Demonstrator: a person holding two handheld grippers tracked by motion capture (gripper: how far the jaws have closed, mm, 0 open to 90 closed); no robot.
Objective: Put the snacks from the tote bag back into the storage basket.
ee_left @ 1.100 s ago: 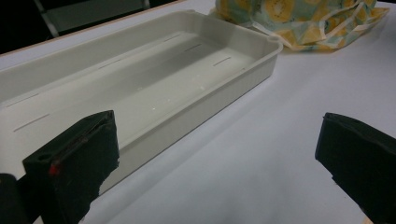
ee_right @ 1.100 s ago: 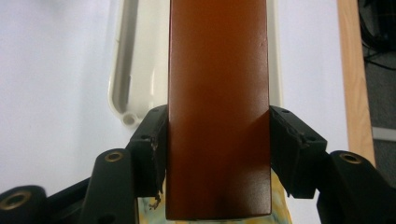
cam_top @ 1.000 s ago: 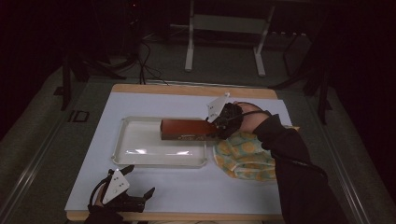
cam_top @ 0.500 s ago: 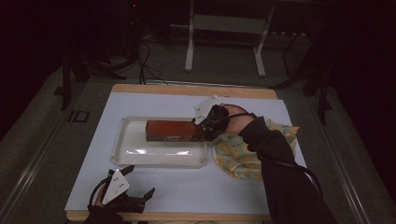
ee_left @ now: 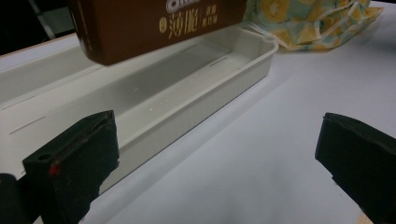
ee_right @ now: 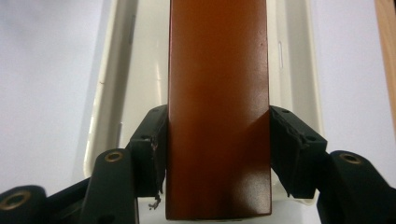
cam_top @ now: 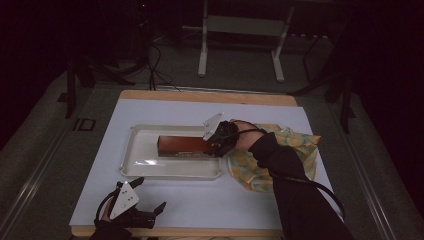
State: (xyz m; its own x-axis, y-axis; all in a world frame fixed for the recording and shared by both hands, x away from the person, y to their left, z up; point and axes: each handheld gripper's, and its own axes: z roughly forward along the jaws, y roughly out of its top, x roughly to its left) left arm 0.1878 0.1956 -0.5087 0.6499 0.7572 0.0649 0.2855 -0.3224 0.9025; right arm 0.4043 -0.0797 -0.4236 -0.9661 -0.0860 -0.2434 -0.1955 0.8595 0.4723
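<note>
The right gripper [ee_right: 218, 154] has its two black jaws clamped on the near end of a long brown cardboard box [ee_right: 218, 93], pads pressed flat on both sides, and the box is held above the shallow white plastic tray [cam_top: 142, 162], lengthwise over it. Just to the right of that tray lies a crumpled yellow-and-green patterned cloth [cam_top: 295, 150], under the dark sleeve. Down at the table's near edge, in front of the tray's left end, the left gripper [ee_left: 219, 154] sits with jaws spread wide, gripping nothing.
</note>
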